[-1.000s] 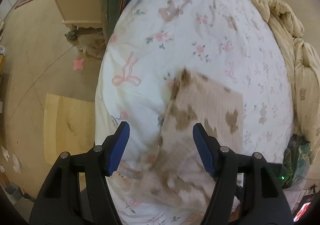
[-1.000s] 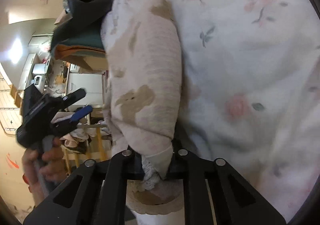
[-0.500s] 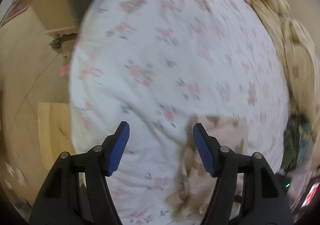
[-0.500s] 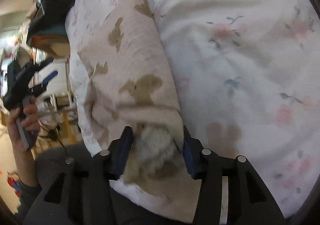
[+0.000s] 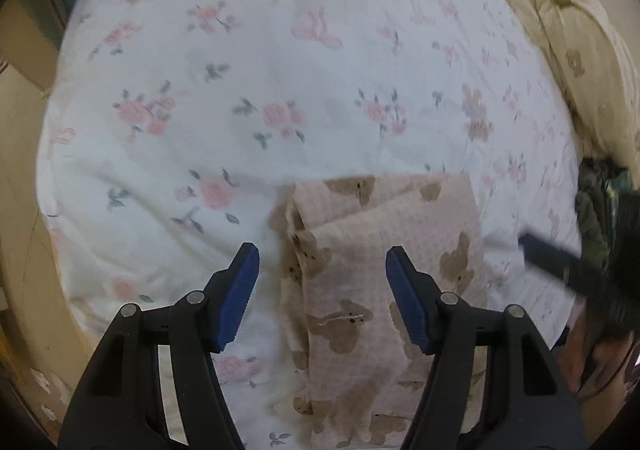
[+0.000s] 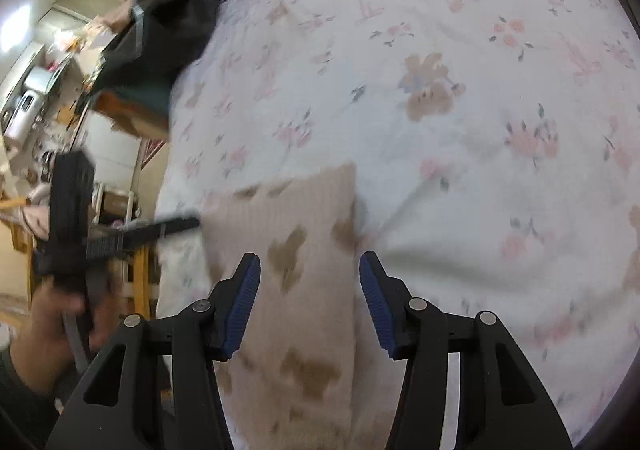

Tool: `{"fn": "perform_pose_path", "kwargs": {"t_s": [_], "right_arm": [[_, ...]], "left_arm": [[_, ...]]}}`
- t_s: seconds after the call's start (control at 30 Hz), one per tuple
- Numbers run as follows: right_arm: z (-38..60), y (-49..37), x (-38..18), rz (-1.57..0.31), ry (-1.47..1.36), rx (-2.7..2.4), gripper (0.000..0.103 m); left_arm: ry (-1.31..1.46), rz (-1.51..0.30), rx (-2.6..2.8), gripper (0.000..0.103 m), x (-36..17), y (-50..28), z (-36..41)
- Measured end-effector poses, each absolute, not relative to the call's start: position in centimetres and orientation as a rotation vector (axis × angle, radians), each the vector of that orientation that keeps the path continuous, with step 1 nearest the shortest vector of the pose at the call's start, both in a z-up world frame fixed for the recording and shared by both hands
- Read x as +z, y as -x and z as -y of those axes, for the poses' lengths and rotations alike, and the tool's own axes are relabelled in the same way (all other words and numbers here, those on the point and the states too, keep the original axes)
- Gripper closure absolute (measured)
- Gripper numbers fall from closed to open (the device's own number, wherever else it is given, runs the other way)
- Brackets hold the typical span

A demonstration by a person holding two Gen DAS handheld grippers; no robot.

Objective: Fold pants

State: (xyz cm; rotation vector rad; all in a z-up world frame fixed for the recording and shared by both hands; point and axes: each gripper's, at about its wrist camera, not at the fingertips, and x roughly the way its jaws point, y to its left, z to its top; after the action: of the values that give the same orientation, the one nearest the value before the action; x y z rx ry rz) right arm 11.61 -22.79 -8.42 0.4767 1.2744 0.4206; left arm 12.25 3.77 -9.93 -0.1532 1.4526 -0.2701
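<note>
The beige pants (image 5: 380,270) with brown bear prints lie folded into a narrow strip on the floral bed sheet (image 5: 280,69). My left gripper (image 5: 322,254) hangs open above the strip's near-left part, with no cloth between its blue pads. In the right wrist view the same pants (image 6: 304,290) run under my right gripper (image 6: 309,258). Its jaws are apart and closing a little, above the cloth and not pressing it. A person's hand (image 6: 60,314) holds the left tool at the left edge of that view.
A cream quilt (image 5: 560,29) is bunched along the bed's far right. Dark clothes (image 6: 180,9) are piled at the bed's corner. Dark green clothing (image 5: 600,189) lies at the right edge. The bed's edge and the floor (image 5: 16,209) are on the left.
My right gripper let go of the pants' end, opened and lifted away. My left gripper swung across the bed and now hangs over the folded strip.
</note>
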Motion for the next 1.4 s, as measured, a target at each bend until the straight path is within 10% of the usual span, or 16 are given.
{"fn": "perform_pose_path", "kwargs": {"t_s": [0.13,0.33,0.53,1.4], "right_arm": [[22.0,-14.1,-10.3,-1.290,-0.433,0.447,0.059],[21.8,-15.9,-13.4,-1.342,-0.463,0.485,0.071],[22.0,-15.4,-12.7,-1.311,-0.440,0.487,0.095],[20.5,-13.7,-11.9,-1.350,-0.331,0.479,0.091]], "left_arm": [[0.089,-1.451,-0.311,0.081,-10.3,-12.2,-2.7],[0.018,-1.432,-0.353,0.099,-10.3,-12.0,-1.7],[0.001,-1.366,-0.351,0.103,-8.6,-12.5,-1.9],[-0.066,-1.414,-0.323,0.102,-11.5,-12.4,0.3]]}}
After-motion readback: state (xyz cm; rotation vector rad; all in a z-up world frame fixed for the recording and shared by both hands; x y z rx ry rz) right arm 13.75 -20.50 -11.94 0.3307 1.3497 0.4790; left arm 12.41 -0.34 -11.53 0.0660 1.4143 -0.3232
